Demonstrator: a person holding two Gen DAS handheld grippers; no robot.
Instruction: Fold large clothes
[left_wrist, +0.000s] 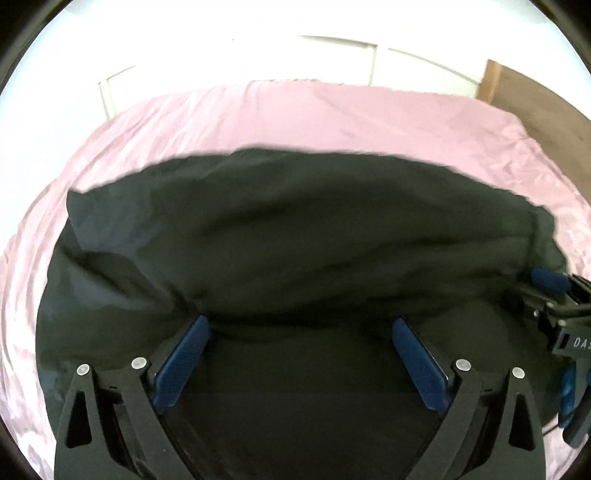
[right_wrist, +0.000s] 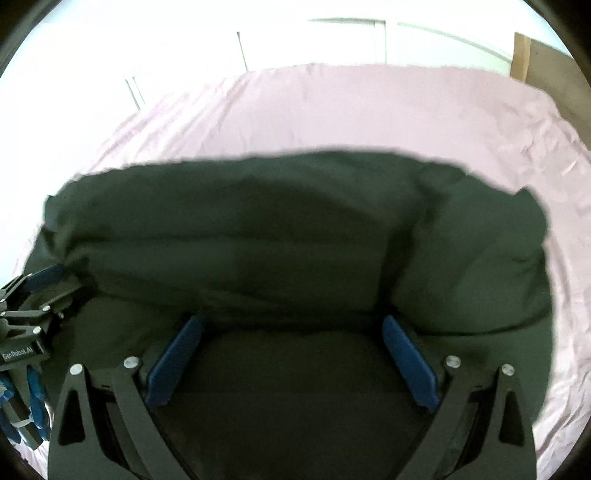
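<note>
A large dark green-black garment (left_wrist: 295, 229) lies on a pink bedsheet (left_wrist: 295, 114), with a fold of cloth heaped up just beyond both grippers. It also fills the right wrist view (right_wrist: 280, 229). My left gripper (left_wrist: 301, 325) is open, its blue pads (left_wrist: 184, 358) spread wide over the near part of the cloth. My right gripper (right_wrist: 293, 323) is open the same way, blue pads (right_wrist: 406, 354) apart over the cloth. Each gripper shows at the edge of the other's view: the right gripper (left_wrist: 554, 291) and the left gripper (right_wrist: 40, 284), both at the fold's edge.
The pink sheet (right_wrist: 369, 110) stretches far beyond the garment. White cupboard doors (left_wrist: 258, 55) stand behind the bed. A brown wooden panel (left_wrist: 535, 96) is at the far right.
</note>
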